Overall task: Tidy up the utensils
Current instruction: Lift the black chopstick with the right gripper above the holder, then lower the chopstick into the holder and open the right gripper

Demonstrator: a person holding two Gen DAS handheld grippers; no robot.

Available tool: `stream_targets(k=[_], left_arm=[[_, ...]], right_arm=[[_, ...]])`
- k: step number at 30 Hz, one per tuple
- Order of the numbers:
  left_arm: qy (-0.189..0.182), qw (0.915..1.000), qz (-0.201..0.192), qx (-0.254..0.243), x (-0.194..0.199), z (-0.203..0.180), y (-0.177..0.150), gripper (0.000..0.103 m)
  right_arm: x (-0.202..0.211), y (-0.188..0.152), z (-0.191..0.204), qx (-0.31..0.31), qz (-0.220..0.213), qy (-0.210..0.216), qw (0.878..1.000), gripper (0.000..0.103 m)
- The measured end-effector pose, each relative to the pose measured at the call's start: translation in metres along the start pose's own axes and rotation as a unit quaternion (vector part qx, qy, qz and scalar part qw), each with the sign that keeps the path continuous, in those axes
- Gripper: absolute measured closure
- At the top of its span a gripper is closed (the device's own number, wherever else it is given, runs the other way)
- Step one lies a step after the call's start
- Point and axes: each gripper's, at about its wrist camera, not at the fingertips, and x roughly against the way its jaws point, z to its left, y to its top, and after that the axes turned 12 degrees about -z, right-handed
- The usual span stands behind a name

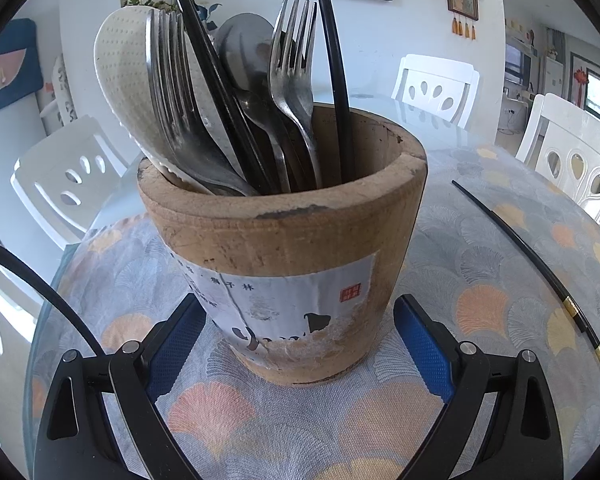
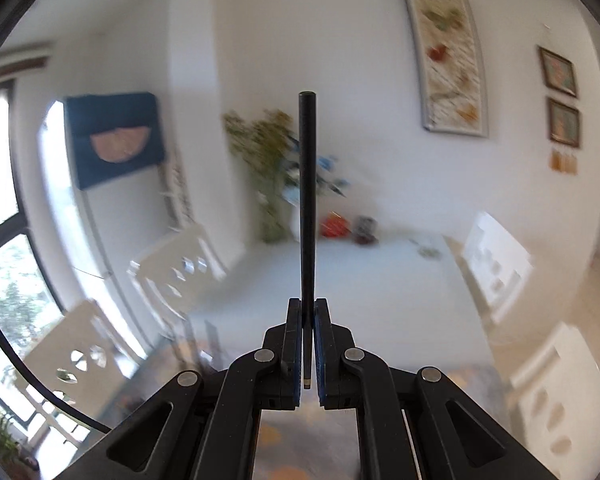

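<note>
Sorting status: most of the cutlery is already standing in the holder, one stick is up in the air, one is on the table.
Left gripper [image 1: 300,332]: jaws spread wide either side of the wooden utensil holder [image 1: 284,232] — can't tell if the blue pads [image 1: 420,344] actually touch the wood or just sit beside it.
Holder: upright on the patterned tablecloth [image 1: 480,280], rim chipped and worn, torn paper label facing the camera.
Inside the holder: forks [image 1: 294,80], a metal spoon [image 1: 244,44], a white dimpled rice paddle [image 1: 120,68] leaning left, and black chopsticks [image 1: 336,72] poking out the top.
Loose chopstick [image 1: 540,276]: lying flat on the cloth to the right of the holder, well apart from it, gold bands near the close end.
Right gripper [image 2: 308,312]: jaws pinched nearly together on a single black chopstick [image 2: 307,200] — it sticks straight up out of the pads, with a short bit poking below them.
Right view background: blurry room, white chairs [image 2: 496,260] and framed pictures [image 2: 446,60] on the wall.
</note>
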Motion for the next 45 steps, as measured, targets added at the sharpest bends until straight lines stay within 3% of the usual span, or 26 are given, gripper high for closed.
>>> stream_targets(k=[6, 12, 18, 30, 33, 36, 39, 42, 45], left_arm=[[0.001, 1.0, 0.0, -0.001, 0.0, 0.0, 0.0, 0.008], [0.002, 1.0, 0.001, -0.003, 0.0, -0.001, -0.001, 0.008], [0.003, 1.0, 0.001, -0.004, -0.001, -0.001, -0.001, 0.008], [0.003, 1.0, -0.001, -0.005, 0.0, -0.001, -0.001, 0.008], [0.001, 1.0, -0.006, 0.002, 0.002, 0.002, -0.001, 0.008], [0.0, 0.9999, -0.003, 0.01, 0.001, 0.005, -0.001, 0.008], [0.001, 0.9999, -0.004, 0.011, 0.001, 0.004, 0.0, 0.008], [0.003, 1.0, -0.006, 0.005, 0.002, 0.001, 0.0, 0.008], [0.006, 0.9999, -0.009, 0.005, 0.003, 0.001, 0.0, 0.008]], right_arm=[[-0.013, 0.024, 0.048, 0.006, -0.01, 0.069, 0.998, 0.098], [-0.034, -0.001, 0.078, 0.018, 0.027, 0.107, 0.994, 0.098], [-0.054, -0.032, 0.086, 0.013, 0.071, 0.121, 0.99, 0.098], [-0.072, -0.057, 0.082, -0.02, 0.142, 0.138, 0.98, 0.094], [-0.053, -0.047, 0.064, -0.053, 0.118, 0.122, 0.984, 0.076], [-0.02, -0.029, 0.044, -0.071, 0.074, 0.099, 0.99, 0.067], [0.017, -0.006, 0.024, -0.076, 0.023, 0.067, 0.995, 0.045], [0.056, 0.015, 0.008, -0.073, -0.021, 0.046, 0.996, 0.042], [0.079, 0.024, -0.001, -0.064, -0.033, 0.016, 0.997, 0.041]])
